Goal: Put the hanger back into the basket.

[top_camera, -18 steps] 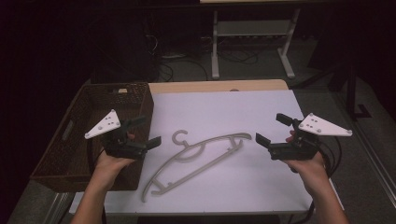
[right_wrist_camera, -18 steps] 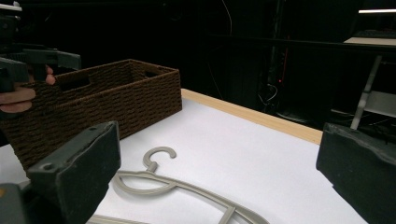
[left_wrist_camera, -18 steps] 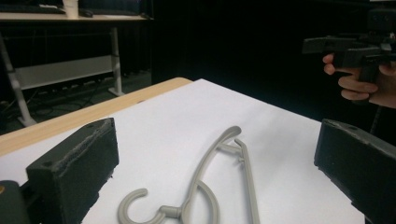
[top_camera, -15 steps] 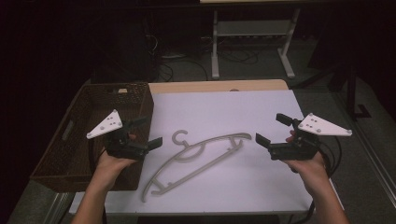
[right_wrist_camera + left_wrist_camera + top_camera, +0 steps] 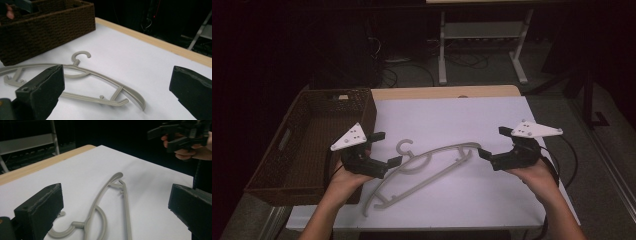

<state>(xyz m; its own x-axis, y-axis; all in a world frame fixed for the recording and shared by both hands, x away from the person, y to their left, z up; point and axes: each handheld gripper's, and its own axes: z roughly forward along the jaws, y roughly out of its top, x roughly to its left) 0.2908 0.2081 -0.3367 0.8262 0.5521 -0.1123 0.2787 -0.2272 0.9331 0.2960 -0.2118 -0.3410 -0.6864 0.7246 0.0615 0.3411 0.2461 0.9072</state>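
Left claw released, jaws wide, hovering by the hook end of the hanger | right claw released, jaws wide, just off the hanger's far tip | hanger: pale grey plastic, curved shoulders, straight lower bar, lying flat and diagonal on white bench | brown woven basket at bench's left edge

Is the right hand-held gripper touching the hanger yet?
Apart. The right gripper view shows the hanger flat on the white tabletop, with the right hand-held gripper open and clear of it.
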